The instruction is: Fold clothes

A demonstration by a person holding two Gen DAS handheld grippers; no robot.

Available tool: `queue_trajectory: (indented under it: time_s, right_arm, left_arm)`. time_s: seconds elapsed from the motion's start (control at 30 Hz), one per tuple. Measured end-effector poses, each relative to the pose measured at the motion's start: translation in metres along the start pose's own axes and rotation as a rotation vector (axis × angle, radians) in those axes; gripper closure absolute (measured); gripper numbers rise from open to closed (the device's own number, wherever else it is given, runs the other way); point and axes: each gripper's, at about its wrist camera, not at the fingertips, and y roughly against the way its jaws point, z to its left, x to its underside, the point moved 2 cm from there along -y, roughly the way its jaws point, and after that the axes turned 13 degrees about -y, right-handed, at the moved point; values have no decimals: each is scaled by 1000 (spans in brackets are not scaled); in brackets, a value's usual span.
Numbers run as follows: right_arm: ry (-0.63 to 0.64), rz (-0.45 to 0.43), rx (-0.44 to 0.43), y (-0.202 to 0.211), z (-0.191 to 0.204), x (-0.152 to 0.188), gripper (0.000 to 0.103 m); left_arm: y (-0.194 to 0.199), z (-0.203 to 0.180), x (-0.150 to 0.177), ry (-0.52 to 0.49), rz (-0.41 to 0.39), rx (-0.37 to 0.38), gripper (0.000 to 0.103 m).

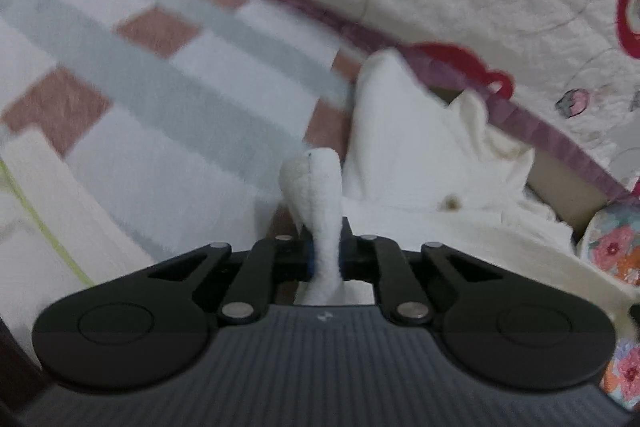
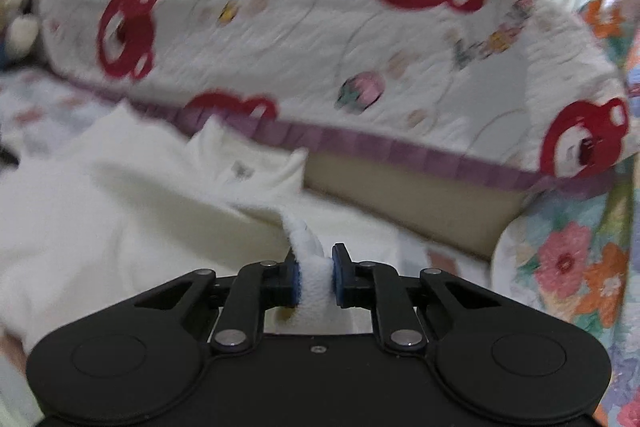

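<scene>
Soft, even indoor light; both views motion-blurred with fisheye warp.

Quilt (image 2: 280, 39) print and rug (image 1: 152, 75) smeared, edges streaked; white garment (image 1: 408, 155) near blown out, folds barely readable. Black gripper bodies stay sharp, dull sheen on the rivets. Faint shadows only. Brighter patch top right of right view. Dark vignette at corners, straight lines bow.

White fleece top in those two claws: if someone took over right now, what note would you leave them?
Left claw: shut on a bunched edge of the white fleece top.
Right claw: shut on another edge of the same top.
The top lies loosely spread on the patterned rug, beside the quilt-covered sofa.
Done: both edges gripped.
Left: no finished fold shows yet; bring the edges over, then smooth flat.
</scene>
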Motion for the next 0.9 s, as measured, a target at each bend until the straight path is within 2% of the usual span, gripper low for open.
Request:
queue_trajectory:
  time_s: [0.1, 0.2, 0.37, 0.5, 0.67, 0.8, 0.83, 0.87, 0.9]
  right_arm:
    - [-6, -46, 52, 6, -7, -16, 87]
    - [107, -34, 120, -1, -2, -10, 88]
    - [93, 19, 132, -14, 4, 13, 88]
    - [90, 28, 134, -24, 1, 10, 89]
    - [90, -4, 127, -48, -25, -28, 90]
    - [-75, -37, 116, -88, -69, -64, 89]
    - [-105, -50, 127, -101, -75, -68, 89]
    - [-136, -64, 138, -113, -81, -73, 89]
    - [-166, -77, 148, -126, -87, -78, 85]
  left_arm:
    - [5, -9, -6, -56, -34, -21, 94]
    - [6, -19, -10, -117, -51, -50, 94]
    - [8, -36, -17, -218, -80, -99, 95]
    - [11, -51, -24, -304, -107, -137, 96]
    - [23, -94, -83, -455, -226, -129, 96]
    - [10, -132, -136, -613, -335, -162, 96]
    - [-2, -139, -144, -627, -351, -176, 93]
    - [-14, -144, -150, -637, -353, -190, 82]
    - [-32, -145, -152, -639, -313, -202, 66]
